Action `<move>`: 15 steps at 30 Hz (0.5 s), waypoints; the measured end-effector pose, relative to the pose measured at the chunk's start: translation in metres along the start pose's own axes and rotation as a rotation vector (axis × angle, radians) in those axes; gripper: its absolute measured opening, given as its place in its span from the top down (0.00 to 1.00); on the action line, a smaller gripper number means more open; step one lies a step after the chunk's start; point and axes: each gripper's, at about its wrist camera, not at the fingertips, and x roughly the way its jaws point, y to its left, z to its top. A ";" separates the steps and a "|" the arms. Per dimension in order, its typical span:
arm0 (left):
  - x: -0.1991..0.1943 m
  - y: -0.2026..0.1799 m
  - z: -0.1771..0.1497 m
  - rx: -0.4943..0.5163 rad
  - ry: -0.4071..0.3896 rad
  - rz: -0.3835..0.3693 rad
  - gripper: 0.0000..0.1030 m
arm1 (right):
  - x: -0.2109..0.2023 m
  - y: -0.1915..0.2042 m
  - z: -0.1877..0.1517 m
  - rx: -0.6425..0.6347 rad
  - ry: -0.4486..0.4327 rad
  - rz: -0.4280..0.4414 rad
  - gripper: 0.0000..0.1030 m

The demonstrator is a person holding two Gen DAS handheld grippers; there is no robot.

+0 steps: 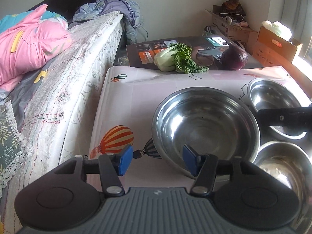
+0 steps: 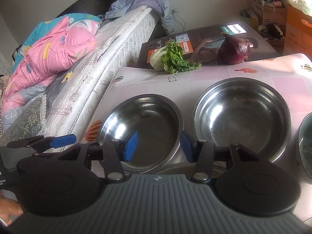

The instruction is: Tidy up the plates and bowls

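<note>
Both grippers [image 1: 157, 160] [image 2: 159, 146] released, over steel bowls [image 1: 204, 124]; bok choy [image 1: 171, 59], red onion [image 1: 235, 57] behind.

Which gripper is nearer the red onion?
Hard to call; both grippers sit at the near end of the table, far from the red onion. The left gripper and right gripper hover open over steel bowls.
</note>
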 end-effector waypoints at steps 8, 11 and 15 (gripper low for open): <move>0.019 0.009 -0.009 -0.010 0.082 0.011 0.58 | 0.024 -0.012 0.004 0.016 0.042 -0.013 0.75; 0.017 0.022 -0.011 -0.038 0.102 -0.001 0.58 | 0.030 -0.016 0.005 0.032 0.065 -0.003 0.77; 0.015 0.033 -0.014 -0.070 0.129 -0.025 0.57 | 0.044 -0.010 0.008 0.046 0.109 0.026 0.77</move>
